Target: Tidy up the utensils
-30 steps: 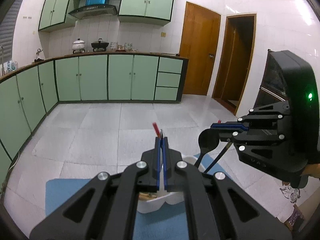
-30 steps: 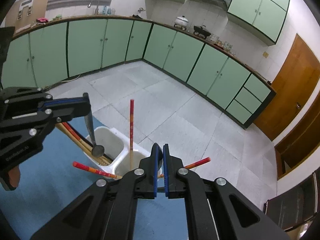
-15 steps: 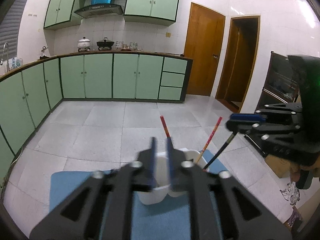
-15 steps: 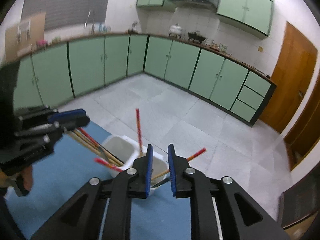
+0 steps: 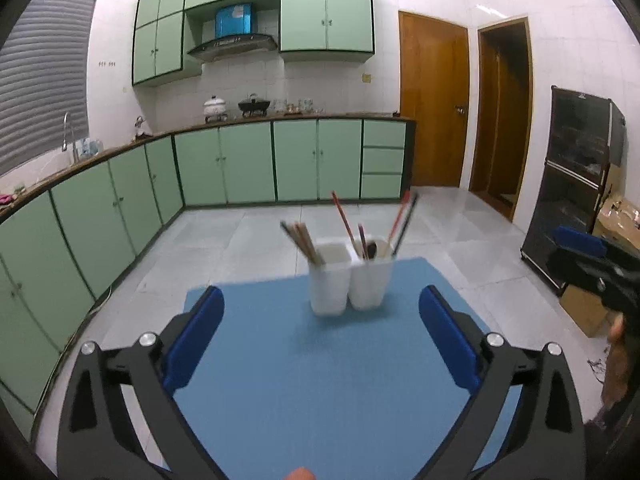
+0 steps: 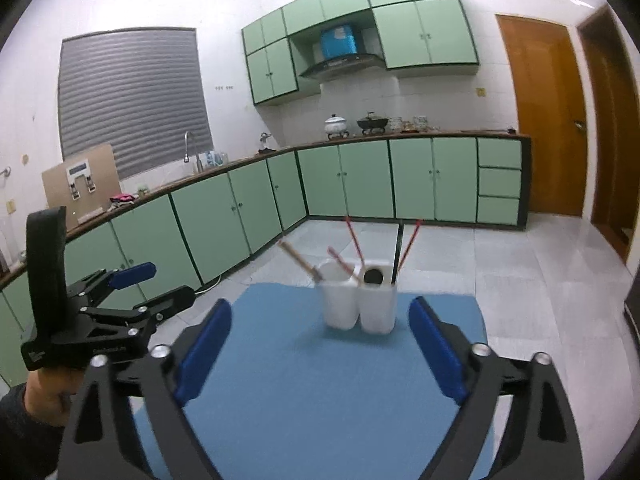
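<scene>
Viewing along both wrist cameras, I see the left gripper (image 5: 320, 340) and the right gripper (image 6: 320, 344) with their blue-padded fingers (image 5: 192, 344) spread wide and opening further; nothing lies between either pair.

The white utensil holder (image 5: 350, 284) stands upright toward the far edge of the blue mat (image 5: 320, 380), well apart from both sets of fingers. It has two compartments side by side.

1. Left compartment: a bundle of wooden chopsticks (image 5: 302, 242) leans to the left.
2. Right compartment: red chopsticks (image 5: 343, 216) lean out in several directions, and a dark-handled utensil (image 5: 406, 226) leans to the right. From the right wrist view I see a dark round shape (image 6: 374, 276) in this compartment's mouth; I cannot tell what it is.

In the right wrist view, the left gripper appears at the left side (image 6: 132, 292), held by a hand (image 6: 48, 392) in a dark sleeve. In the left wrist view, the right gripper appears at the right edge (image 5: 588, 256).

Green cabinets (image 5: 248, 168) run along the far wall beyond a tiled floor (image 5: 240, 240).
</scene>
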`<state>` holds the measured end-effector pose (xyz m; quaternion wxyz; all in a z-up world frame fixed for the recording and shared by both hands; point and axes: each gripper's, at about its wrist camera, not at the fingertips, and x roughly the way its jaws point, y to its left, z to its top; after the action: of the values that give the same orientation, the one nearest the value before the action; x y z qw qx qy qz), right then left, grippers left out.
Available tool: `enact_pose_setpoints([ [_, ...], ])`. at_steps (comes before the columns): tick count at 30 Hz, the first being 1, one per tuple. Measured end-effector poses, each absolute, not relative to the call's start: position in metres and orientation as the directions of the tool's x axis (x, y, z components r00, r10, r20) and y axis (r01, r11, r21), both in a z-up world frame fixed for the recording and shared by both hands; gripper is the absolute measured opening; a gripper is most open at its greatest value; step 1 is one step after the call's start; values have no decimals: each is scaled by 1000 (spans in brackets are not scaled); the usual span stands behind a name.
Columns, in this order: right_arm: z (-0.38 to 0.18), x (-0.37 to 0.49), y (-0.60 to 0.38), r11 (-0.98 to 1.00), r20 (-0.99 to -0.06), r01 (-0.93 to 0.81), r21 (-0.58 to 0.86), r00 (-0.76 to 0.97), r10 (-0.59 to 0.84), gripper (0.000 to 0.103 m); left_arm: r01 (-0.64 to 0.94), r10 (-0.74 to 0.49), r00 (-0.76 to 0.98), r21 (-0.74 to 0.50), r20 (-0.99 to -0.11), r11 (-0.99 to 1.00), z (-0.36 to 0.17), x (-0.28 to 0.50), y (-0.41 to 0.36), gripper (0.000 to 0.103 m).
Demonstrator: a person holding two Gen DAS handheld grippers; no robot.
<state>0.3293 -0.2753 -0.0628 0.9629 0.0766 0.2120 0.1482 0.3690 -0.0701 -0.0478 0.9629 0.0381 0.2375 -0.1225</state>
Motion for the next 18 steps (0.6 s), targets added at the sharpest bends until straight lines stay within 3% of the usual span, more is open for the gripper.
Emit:
enact_pose_setpoints([
  [3,-67,294,-269,955,-402,-214,206,871,282,97,224,-184,852,23,-490,974,-44,335,-67,96],
  [9,-70,251,-256,960,-463,-172,220,848,258,97,149,-87,868,89,-489,985,-33,278,-65,98],
  [14,-72,230,-252,960,-492,-164,225,832,257,97,106,-76,851,28,-520,994,-28,247,-52,98],
  [18,-71,216,-250,964,-485,-171,202,838,250,97,130,-157,821,-89,-549,988,-28,234,-39,98],
])
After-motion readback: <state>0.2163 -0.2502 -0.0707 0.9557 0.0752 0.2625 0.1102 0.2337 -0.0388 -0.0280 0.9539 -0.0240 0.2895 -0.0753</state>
